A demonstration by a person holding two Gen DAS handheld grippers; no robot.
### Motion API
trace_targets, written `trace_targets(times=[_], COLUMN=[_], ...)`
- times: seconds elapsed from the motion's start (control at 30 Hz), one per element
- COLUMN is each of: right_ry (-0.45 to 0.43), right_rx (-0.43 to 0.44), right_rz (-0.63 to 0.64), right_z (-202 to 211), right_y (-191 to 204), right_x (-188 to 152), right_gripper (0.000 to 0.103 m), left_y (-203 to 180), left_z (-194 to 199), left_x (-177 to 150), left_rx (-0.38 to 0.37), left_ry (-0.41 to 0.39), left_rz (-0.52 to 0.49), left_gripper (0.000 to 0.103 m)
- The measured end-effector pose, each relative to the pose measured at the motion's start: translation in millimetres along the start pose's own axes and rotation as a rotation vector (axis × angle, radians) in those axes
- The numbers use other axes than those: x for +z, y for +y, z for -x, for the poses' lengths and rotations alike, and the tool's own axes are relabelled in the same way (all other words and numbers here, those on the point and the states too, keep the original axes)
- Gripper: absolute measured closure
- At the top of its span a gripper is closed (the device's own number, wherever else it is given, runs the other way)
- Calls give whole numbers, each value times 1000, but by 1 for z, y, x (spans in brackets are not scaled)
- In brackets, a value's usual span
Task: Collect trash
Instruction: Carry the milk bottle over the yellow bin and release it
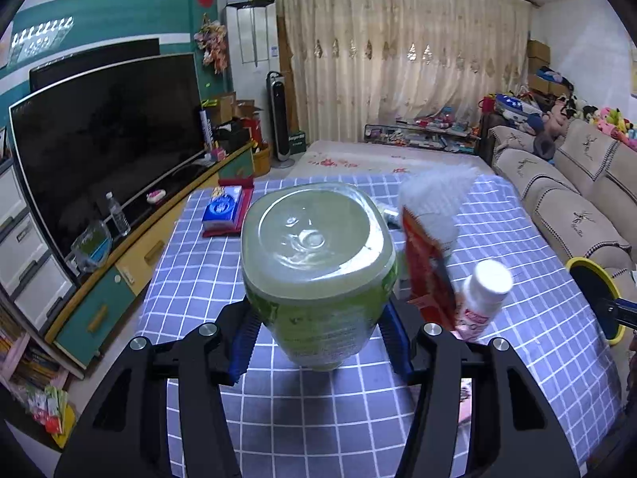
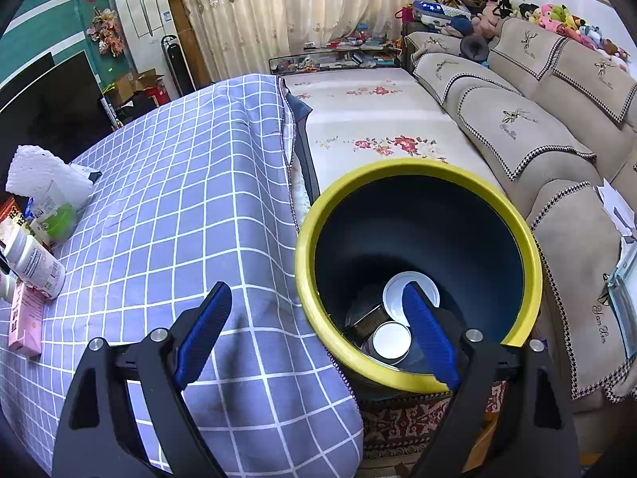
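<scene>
Checked tablecloth in a living room, trash bin off its right edge.
Your left gripper clamps the green plastic bottle by its sides, base facing far, above the cloth. Your right gripper is released, holding nothing, one finger over the bin's yellow rim; lids lie inside.

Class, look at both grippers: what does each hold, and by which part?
The left gripper grips a green bottle by its sides, base facing forward. The right gripper holds nothing.

Left gripper fingers clamped, tilted downward; right gripper fingers spread wide, angled down
</scene>
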State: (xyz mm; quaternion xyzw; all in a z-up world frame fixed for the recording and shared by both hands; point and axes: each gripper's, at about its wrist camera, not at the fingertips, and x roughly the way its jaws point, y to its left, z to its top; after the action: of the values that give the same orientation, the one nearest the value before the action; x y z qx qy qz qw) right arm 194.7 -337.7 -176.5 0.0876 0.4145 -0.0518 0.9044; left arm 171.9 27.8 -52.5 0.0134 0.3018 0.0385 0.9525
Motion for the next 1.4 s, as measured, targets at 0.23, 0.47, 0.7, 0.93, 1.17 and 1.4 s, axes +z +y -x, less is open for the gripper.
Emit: trace_targets(times=[0.23,0.47,0.7,0.93,1.17,1.4], right_ry=[-18,-56,-89,-100,-106,-94], right_rx=[8,2,-32,-73,-101,-114], right_rz=[-5,-27,-82,-148,-212,-259], right_z=[12,31,50,59,62,61], right_y=[-5,-21,-57,-100,-137,-168], right_x=[-4,-6,-12,-21,-25,-30], right_gripper=[20,20,20,19,19,19], left_y=[-22,-77,-161,-270,-379,-482], left_z=[40,61,50,22,-13,-65], left_x=[13,27,41,45,36,7], left_rx=[-67,-211,-383,-538,-663,-699], left_ry=[-48,-60,-39,15,107,245], left_rz=[-47,-122,-203,-291,-379,-491], left_gripper=[49,49,49,49,49,49])
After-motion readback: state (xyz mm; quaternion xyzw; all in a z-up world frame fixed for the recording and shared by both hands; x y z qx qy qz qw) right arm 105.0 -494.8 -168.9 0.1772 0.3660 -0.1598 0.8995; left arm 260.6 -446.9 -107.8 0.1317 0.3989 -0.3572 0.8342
